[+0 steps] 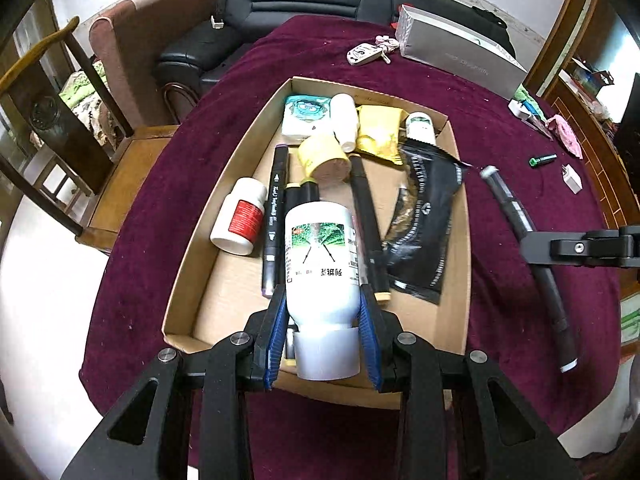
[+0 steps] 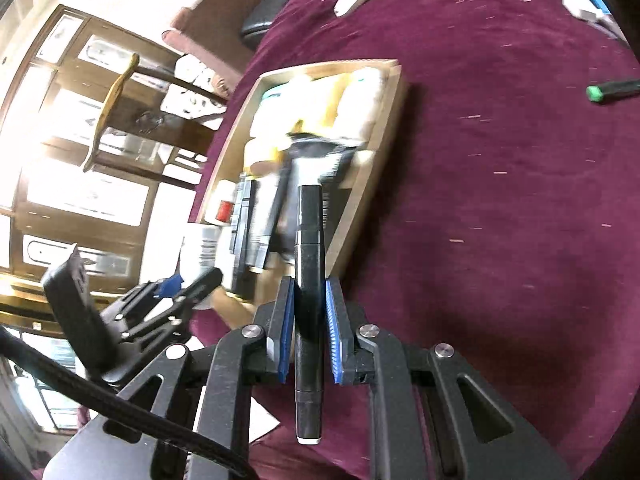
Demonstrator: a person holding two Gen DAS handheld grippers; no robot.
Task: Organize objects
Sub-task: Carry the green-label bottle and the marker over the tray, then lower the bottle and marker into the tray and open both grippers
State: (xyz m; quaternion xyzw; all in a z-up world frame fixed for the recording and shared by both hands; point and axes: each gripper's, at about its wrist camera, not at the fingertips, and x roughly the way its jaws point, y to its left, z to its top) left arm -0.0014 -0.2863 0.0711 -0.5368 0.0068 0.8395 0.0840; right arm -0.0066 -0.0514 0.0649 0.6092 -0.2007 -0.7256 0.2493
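A black leather sofa (image 1: pixel 304 0) stands behind the counter (image 1: pixel 500 128), which wears a dark maroon cloth. Left of the sofa is a brown armchair (image 1: pixel 152 36), and nearer the left edge a wooden chair (image 1: pixel 132 176) with a curved back rail. In the right wrist view a wooden cabinet with glass doors (image 2: pixel 80 152) fills the left side, blurred and brightly lit from behind.
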